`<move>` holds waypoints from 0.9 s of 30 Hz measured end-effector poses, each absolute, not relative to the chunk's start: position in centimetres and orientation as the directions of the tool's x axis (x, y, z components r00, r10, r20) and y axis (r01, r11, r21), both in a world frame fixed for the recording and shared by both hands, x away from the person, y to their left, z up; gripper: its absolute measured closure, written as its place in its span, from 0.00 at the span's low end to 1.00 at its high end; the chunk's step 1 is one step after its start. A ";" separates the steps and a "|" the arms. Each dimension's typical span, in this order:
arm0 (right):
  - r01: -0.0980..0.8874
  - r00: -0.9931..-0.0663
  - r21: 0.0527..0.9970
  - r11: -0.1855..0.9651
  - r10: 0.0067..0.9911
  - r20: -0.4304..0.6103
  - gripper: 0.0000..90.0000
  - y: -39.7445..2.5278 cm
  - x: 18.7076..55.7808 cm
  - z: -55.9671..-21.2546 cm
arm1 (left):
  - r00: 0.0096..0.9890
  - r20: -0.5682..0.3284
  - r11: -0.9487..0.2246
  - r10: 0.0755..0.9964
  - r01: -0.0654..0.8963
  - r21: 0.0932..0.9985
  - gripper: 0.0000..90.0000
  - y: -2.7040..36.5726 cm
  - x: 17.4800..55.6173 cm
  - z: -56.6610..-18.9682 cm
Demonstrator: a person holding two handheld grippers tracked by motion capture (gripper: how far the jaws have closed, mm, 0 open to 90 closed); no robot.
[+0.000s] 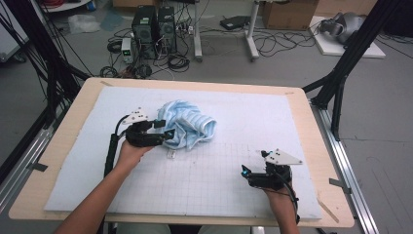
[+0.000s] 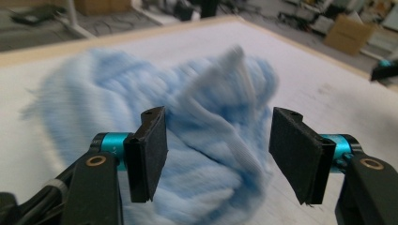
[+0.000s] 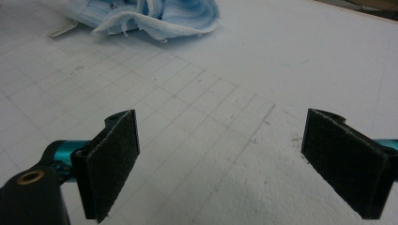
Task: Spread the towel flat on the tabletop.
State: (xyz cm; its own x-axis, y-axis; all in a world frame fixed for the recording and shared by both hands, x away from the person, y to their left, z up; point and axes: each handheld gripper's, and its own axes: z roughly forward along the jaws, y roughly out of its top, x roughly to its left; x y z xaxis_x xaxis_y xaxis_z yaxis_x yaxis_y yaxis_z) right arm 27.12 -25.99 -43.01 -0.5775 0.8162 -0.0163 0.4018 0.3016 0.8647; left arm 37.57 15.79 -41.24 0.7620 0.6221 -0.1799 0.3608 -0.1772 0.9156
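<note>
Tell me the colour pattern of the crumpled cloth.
Light blue with white stripes, the crumpled ribbed cloth shows best in the left gripper view.

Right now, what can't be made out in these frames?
- Cloth, left gripper view: motion-blurred, so its folds and edges are unclear.
- Left hand-held gripper, high view: too small to tell whether its jaws touch the cloth.
- Small tag on the mat, high view: too small to identify.

Soft ribbed blue cloth (image 1: 187,124) lies on matt white foam mat (image 1: 243,122).
</note>
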 end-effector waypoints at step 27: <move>0.394 -0.636 0.846 0.359 0.771 -0.031 0.12 -20.8 28.6 -43.2 | 0.781 -0.105 -0.248 0.616 0.318 0.915 0.86 18.1 34.2 -42.3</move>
